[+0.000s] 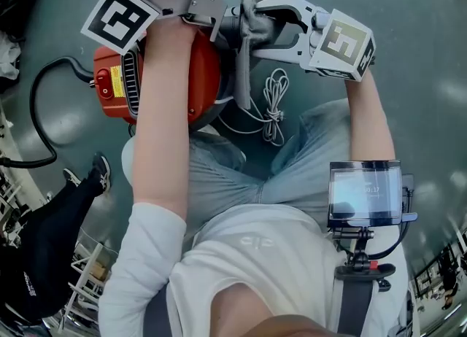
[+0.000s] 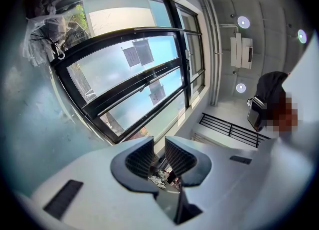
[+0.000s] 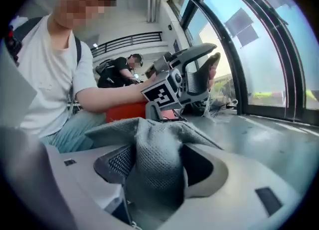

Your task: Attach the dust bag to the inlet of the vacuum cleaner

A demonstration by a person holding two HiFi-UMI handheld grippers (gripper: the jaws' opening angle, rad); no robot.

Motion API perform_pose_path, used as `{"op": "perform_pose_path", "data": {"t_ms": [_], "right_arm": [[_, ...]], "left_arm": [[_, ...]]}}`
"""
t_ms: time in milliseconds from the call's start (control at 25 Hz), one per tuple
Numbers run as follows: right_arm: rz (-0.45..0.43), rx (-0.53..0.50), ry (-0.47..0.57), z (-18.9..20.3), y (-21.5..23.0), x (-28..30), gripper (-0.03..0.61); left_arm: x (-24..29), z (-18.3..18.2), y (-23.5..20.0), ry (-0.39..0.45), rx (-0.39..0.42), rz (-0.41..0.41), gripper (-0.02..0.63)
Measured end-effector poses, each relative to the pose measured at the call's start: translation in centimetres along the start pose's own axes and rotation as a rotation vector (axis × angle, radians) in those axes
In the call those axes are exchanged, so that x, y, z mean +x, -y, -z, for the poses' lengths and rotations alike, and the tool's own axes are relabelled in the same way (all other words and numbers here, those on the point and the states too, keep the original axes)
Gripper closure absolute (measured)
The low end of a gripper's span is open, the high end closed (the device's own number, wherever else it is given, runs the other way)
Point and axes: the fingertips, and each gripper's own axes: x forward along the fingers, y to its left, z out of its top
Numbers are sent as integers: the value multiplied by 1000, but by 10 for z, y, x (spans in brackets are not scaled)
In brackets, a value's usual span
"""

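Note:
The red vacuum cleaner (image 1: 117,84) lies on the grey floor in front of my knees, partly under my left forearm. A grey mesh dust bag (image 1: 248,7) hangs between the two grippers, just right of the vacuum. My right gripper (image 1: 261,28) is shut on the bag's upper folds; in the right gripper view the cloth (image 3: 154,139) fills the gap between the jaws. My left gripper (image 1: 217,16) sits over the vacuum's top edge, beside the bag. Its jaws (image 2: 159,147) stand almost together with nothing between them, pointing up at windows. The vacuum's inlet is hidden.
A black hose (image 1: 44,102) curls off the vacuum to the left. A white coiled cord (image 1: 273,106) lies on the floor right of it. Another person in dark clothes (image 1: 44,233) sits at the left. A small screen (image 1: 365,193) hangs at my chest.

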Motion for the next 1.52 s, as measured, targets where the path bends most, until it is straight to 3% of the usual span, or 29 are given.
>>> {"op": "perform_pose_path", "data": {"t_ms": [40,200,240,400,560,680,800,960,1120,1200,1320,1360,1520], "right_arm": [[-6,0,-3,-1,0,-1,279],[92,-353,-58,2,-6,-1,279],[97,-357,-46,1,-7,0,279],[4,-28,-3,-1,-3,0,279],[-10,-37,82,-9,-2,-13,276],[-13,45,196,-23,8,-44,275],[88,112,272,-34,34,-70,276],[286,120,354,-74,41,-87,278],[387,128,677,-90,44,-102,280],[399,145,814,-81,43,-108,282],[438,165,931,-70,46,-99,282],[444,180,938,-62,48,-89,282],[438,281,888,1,40,-44,283]], "left_arm": [[1,0,1,-3,3,1,538],[1,0,1,-5,0,2,538],[1,0,1,-4,0,2,538],[1,0,1,-4,3,1,538],[0,-2,-1,4,3,-13,538],[-1,0,-3,5,1,-15,537],[-2,2,-9,-3,40,-37,538],[-17,1,1,1,217,-60,538],[-47,-7,40,150,295,7,538],[-60,10,50,121,327,33,538],[-83,24,23,15,328,-98,553],[-97,31,6,-15,321,-153,598],[-180,86,-47,-162,278,-301,600]]}}
